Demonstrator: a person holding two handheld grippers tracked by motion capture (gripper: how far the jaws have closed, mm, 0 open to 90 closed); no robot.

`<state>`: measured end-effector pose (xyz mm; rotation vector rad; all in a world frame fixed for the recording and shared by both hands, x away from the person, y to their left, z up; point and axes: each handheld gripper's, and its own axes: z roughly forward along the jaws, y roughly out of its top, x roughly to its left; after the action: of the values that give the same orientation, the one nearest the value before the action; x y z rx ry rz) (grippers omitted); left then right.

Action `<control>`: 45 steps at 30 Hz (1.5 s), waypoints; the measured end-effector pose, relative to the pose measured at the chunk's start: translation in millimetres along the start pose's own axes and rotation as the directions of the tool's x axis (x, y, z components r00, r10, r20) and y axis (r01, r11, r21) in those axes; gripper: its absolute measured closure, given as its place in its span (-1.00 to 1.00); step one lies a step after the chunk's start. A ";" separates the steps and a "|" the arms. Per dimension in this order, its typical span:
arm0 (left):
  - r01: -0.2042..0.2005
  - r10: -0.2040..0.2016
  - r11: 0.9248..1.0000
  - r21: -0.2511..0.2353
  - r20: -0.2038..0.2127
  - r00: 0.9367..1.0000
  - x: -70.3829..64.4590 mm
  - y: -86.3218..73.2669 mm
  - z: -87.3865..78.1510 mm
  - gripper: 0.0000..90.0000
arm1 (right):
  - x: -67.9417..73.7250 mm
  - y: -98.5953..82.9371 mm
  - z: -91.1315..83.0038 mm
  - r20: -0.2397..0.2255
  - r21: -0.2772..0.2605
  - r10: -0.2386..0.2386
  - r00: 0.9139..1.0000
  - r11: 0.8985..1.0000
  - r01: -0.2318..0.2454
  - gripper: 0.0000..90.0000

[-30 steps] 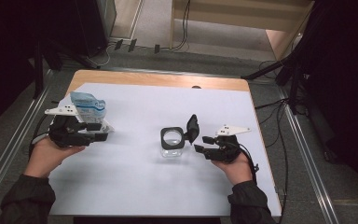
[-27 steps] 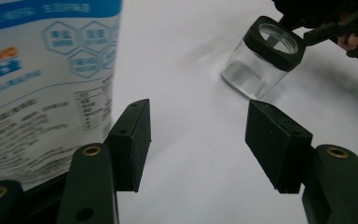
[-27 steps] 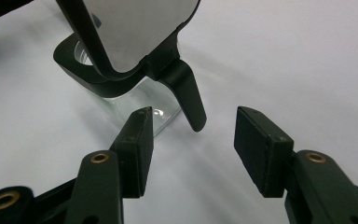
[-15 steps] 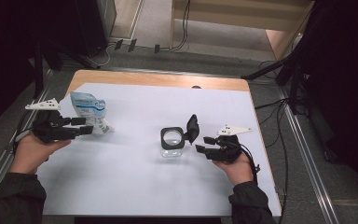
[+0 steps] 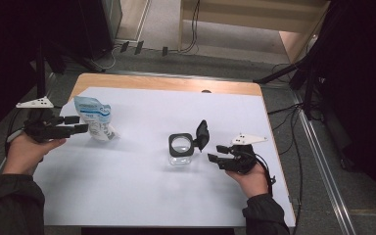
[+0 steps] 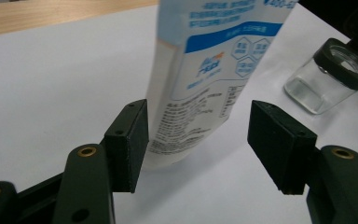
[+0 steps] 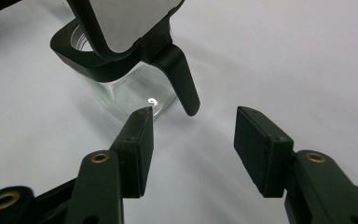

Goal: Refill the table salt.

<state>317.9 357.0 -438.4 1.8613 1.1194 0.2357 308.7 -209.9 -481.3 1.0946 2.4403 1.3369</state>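
Left tool (image 5: 76,124) spread wide, level at the pouch (image 5: 94,118) — not touching; right tool (image 5: 218,152) also spread, held low just beside the open-lidded glass jar (image 5: 180,150) on the tabletop (image 5: 142,196).

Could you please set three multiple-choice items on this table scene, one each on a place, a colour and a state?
1. Where does the pouch stand?
A. in front of the left gripper
B. beside the right gripper
C. inside the jar

2. What colour is the rim of the glass jar?
A. white
B. black
C. blue

3. How is the jar's lid?
A. closed flat
B. lying apart on the table
C. flipped open, attached to the rim

Answers: 1 A, the left gripper view shows the pouch just beyond open jaws. 2 B, a black rim frames the clear glass. 3 C, the right gripper view shows the lid raised from the rim.
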 end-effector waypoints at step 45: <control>-0.096 0.093 0.995 0.008 0.140 0.986 -0.8 19.5 27.3 0.99 | 20.0 -13.3 -4.6 -0.024 -0.004 -0.029 0.999 1.000 0.029 0.13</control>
<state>344.5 336.6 -438.1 1.9155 0.9410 0.1486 285.2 -204.2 -484.9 1.0445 2.4602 1.3534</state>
